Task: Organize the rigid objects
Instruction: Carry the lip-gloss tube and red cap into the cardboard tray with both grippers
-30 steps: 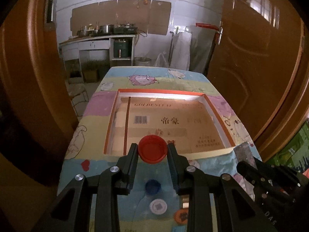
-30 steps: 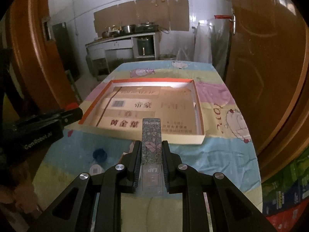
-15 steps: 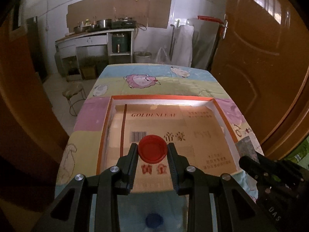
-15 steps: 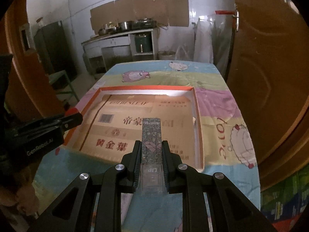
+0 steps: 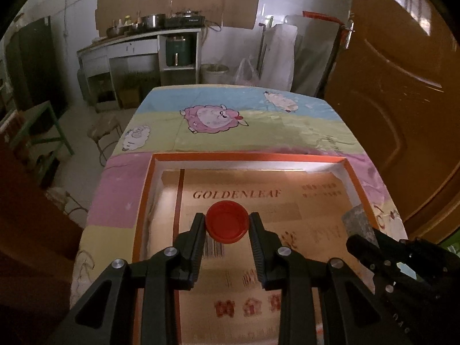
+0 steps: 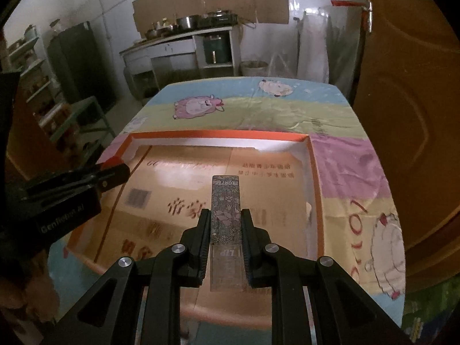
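My left gripper (image 5: 227, 224) is shut on a red bottle cap (image 5: 226, 222), held over the near middle of a shallow orange-rimmed cardboard tray (image 5: 247, 156). My right gripper (image 6: 225, 221) is shut on a narrow flat box with a floral print (image 6: 225, 210), which sticks out past the fingertips above the same tray (image 6: 218, 134). In the left wrist view the right gripper (image 5: 362, 243) and its box tip (image 5: 358, 221) show at the lower right. In the right wrist view the left gripper (image 6: 115, 169) with the red cap (image 6: 113, 161) reaches in from the left.
The tray lies on a table under a cartoon sheep cloth (image 5: 235, 115). A brown wooden door (image 5: 402, 86) stands close on the right. A stool (image 5: 105, 129) and a green frame (image 5: 40, 126) stand on the floor to the left, with a kitchen counter (image 5: 143, 40) behind.
Both grippers have moved forward and slightly down, from above the table's near edge to over the tray. The loose caps on the cloth have dropped out of view. Both grips are unchanged.
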A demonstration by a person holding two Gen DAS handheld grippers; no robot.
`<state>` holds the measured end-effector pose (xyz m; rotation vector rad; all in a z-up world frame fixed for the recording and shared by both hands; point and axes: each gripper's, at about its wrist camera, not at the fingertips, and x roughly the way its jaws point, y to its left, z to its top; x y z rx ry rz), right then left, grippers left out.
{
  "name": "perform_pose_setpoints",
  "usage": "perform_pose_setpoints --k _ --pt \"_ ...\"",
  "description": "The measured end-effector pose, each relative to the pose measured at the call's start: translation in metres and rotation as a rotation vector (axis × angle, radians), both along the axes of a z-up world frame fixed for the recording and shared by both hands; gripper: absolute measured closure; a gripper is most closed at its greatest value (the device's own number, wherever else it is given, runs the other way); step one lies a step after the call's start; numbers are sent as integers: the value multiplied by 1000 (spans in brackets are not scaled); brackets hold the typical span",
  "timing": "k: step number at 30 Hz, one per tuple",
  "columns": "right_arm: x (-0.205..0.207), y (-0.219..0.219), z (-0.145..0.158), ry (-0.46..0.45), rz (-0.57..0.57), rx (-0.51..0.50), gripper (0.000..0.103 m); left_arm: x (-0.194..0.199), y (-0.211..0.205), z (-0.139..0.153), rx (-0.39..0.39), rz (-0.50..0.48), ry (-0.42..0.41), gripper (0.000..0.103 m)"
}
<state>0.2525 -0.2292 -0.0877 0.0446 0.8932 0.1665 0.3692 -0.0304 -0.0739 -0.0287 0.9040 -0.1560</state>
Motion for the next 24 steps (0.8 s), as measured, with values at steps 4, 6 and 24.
perform_pose_setpoints --k 4,6,24 --pt "23 -2 -10 18 0 3 83 18 -1 -9 7 -3 13 72" --pt "33 -2 -14 27 0 5 83 26 -2 -15 6 -4 25 72" --pt "81 4 -43 96 20 -20 83 57 -7 -42 24 -11 83 72"
